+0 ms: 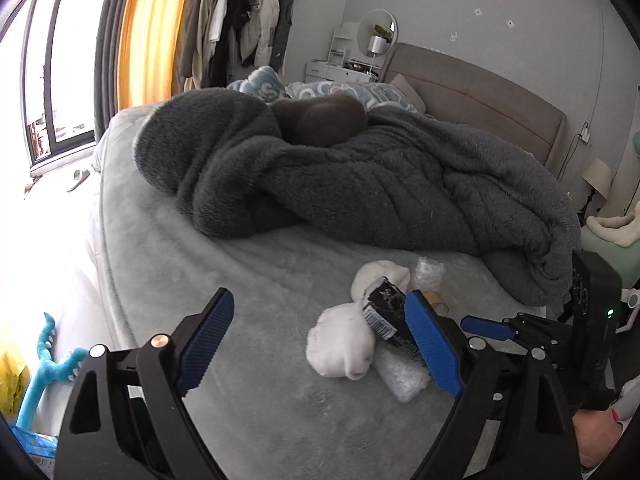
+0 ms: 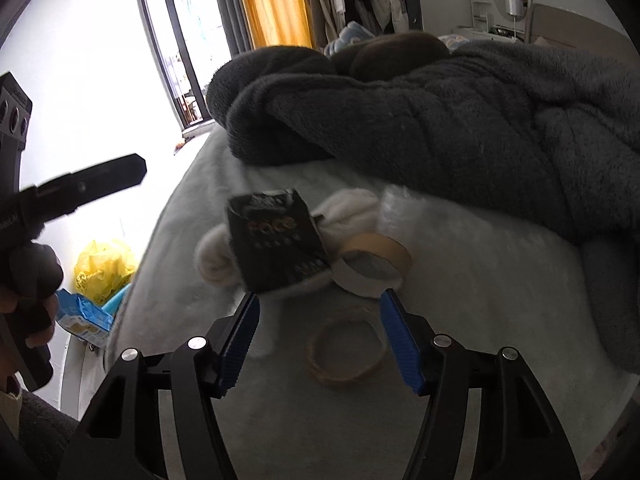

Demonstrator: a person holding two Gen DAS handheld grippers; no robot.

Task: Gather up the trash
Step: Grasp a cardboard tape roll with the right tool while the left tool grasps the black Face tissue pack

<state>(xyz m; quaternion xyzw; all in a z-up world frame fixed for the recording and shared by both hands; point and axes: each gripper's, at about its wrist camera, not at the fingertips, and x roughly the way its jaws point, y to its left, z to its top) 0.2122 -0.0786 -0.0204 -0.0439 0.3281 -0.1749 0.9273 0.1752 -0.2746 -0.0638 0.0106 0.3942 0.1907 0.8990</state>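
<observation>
A small heap of litter lies on the grey bed cover. In it are a black torn packet, a paper tape roll, crumpled bubble wrap and a twine ring, beside two white rolled socks. My left gripper is open wide just short of the socks, its right pad in front of the packet. My right gripper is open above the twine ring, short of the packet and tape roll. Its pads touch nothing.
A bulky dark grey blanket covers the bed behind the heap. Off the bed's left edge there are a yellow bag, a blue pack and a teal soft toy. A person's hand holds the left gripper.
</observation>
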